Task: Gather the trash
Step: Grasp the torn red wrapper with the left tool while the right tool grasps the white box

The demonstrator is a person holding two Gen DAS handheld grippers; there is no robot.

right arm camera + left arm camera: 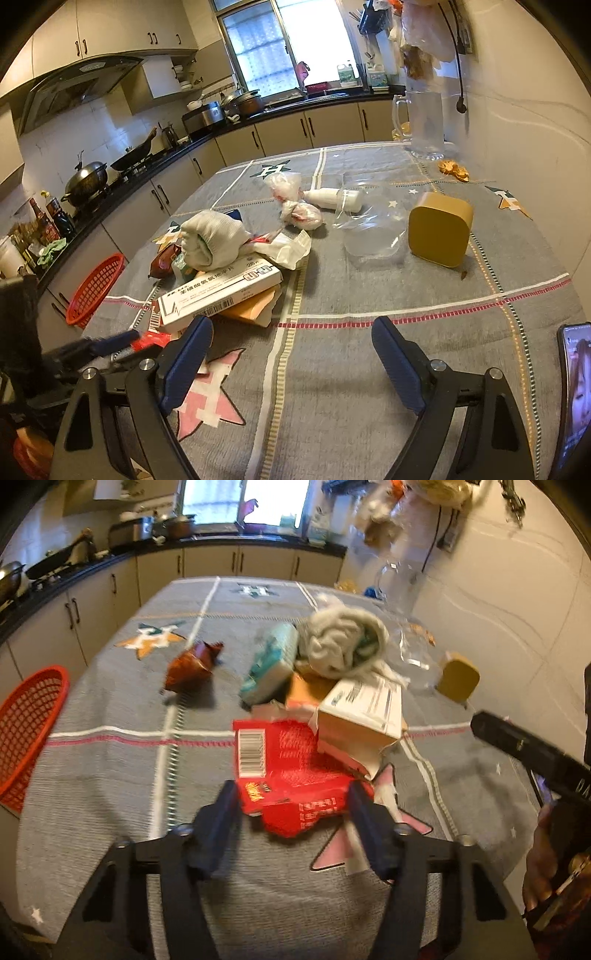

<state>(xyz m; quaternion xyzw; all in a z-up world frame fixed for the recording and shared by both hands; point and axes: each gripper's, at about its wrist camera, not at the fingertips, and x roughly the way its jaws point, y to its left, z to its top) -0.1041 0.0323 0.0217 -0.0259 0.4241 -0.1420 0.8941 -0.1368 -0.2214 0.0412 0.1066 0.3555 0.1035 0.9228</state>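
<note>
The job looks barely begun: nearly all the rubbish sits on the grey tablecloth (369, 295), and the red mesh basket (26, 734) at the table's left edge shows nothing inside, as far as its visible part tells. The left gripper (291, 805) has its 2 blue fingers spread either side of the near end of a crumpled red carton (291, 768); the blur hides whether they touch it, so I take this as the first pick, not yet closed. The right gripper (291, 354) hangs over bare cloth with its jaws wide apart, holding nothing. Left to gather: the white medicine box (218, 291) lying on top of an orange packet (251, 308), a rolled grey cloth (212, 240), a brown snack wrapper (192, 666), a teal tissue pack (269, 664), 2 knotted plastic bags (291, 201), a small white bottle (332, 197) and a clear plastic container (373, 229). The mustard box (439, 229) may not be trash at all.
</note>
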